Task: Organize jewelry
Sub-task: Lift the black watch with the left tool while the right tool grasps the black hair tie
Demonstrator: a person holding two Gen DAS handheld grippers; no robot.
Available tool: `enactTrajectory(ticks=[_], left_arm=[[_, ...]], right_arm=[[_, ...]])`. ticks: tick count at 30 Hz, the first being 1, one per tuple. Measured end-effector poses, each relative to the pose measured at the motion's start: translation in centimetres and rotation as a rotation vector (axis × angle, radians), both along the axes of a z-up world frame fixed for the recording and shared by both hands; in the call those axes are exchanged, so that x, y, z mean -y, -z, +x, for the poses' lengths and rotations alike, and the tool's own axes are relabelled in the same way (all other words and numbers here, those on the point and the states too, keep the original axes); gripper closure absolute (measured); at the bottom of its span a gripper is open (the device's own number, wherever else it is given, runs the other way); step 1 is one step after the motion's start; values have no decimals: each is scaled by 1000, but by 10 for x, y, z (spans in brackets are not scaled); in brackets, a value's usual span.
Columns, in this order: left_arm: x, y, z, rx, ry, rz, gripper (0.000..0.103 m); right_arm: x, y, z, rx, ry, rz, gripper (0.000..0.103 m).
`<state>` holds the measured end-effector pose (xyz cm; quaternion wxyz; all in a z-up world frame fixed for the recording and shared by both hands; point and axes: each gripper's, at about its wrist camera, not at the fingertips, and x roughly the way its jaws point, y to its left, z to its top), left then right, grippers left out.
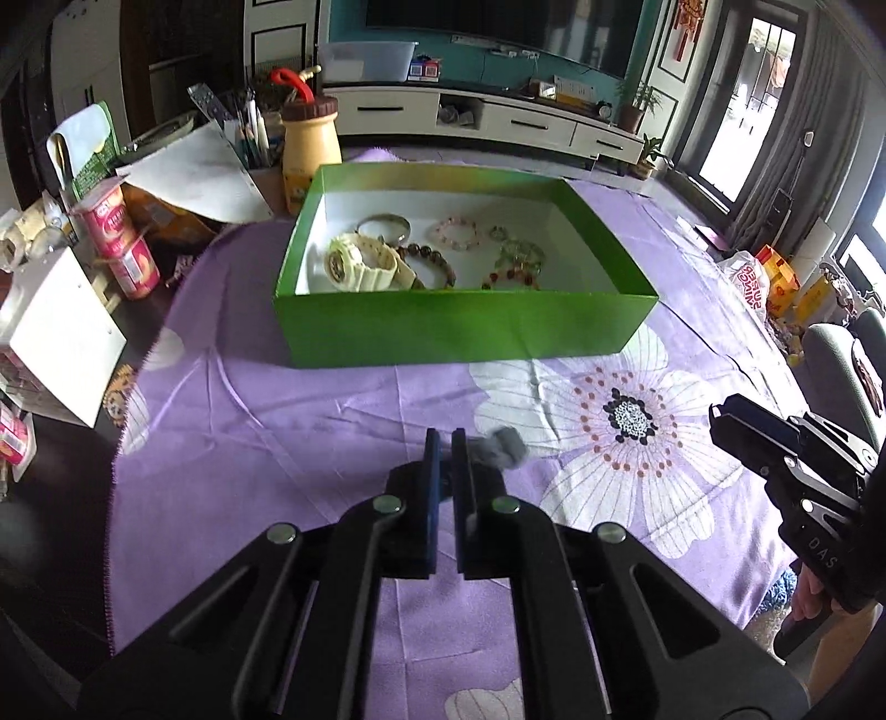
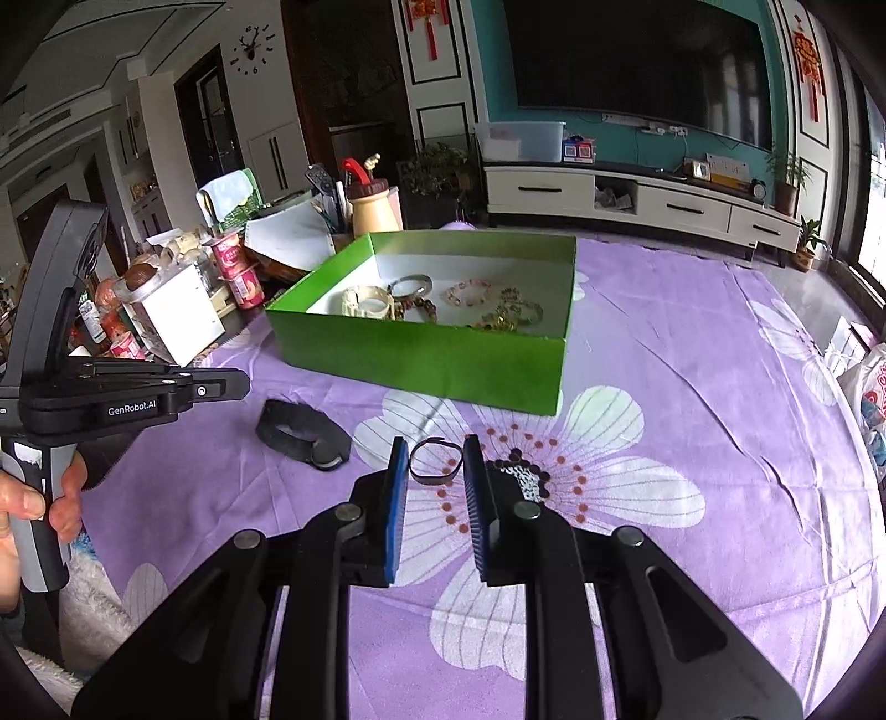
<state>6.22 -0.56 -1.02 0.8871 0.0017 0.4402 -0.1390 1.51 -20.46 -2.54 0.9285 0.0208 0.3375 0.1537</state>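
The right hand-held gripper [image 2: 434,462] pinches a thin dark metal bangle [image 2: 436,462], ready for the green cardboard box [image 2: 421,354] at twelve o'clock. The left hand-held gripper [image 1: 446,451] is closed, clamping nothing I can see. A black strap [image 2: 302,429] waits at ten o'clock on the tabletop.

A home living room: a wall-mounted television [image 2: 637,66] hangs above a white media cabinet [image 2: 637,202], potted plants [image 2: 786,177] beside it, red knot ornaments [image 2: 809,72] on the walls, a wall clock [image 2: 253,49].
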Motion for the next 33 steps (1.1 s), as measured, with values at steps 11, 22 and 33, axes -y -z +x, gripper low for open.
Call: enactTrajectory(ticks=[11,22,33], left_arm=[[-25,35,15,-130,-46,-92,73],[-2,65,29,-112,-15,-38,68],[-11,63,37,-93,-23,-88,100]], right_arm=[[1,4,1,-15,6,9,83],[9,14,5,-43,23,34,83],[13,17,7,-49,34,46,83]])
